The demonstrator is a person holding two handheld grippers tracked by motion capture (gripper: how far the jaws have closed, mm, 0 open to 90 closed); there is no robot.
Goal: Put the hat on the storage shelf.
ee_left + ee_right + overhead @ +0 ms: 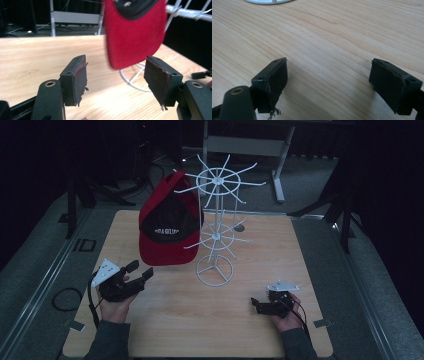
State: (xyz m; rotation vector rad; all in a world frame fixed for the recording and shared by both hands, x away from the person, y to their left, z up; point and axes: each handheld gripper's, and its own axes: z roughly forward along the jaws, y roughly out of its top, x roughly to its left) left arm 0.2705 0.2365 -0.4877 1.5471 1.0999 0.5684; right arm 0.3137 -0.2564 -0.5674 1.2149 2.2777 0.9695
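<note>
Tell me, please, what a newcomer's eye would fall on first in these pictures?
A red cap hangs on a white wire rack at the middle of the wooden table. The left gripper sits open just below the cap, and the right gripper rests open near the front right.

hand-held gripper (pixel 116 81) jaws apart, empty | red cap (pixel 135 35) hangs beyond | table (pixel 32 55)

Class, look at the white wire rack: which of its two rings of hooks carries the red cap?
The upper ring of hooks carries the red cap, which hangs at its left side. The lower ring, halfway down the pole, has bare prongs.
</note>
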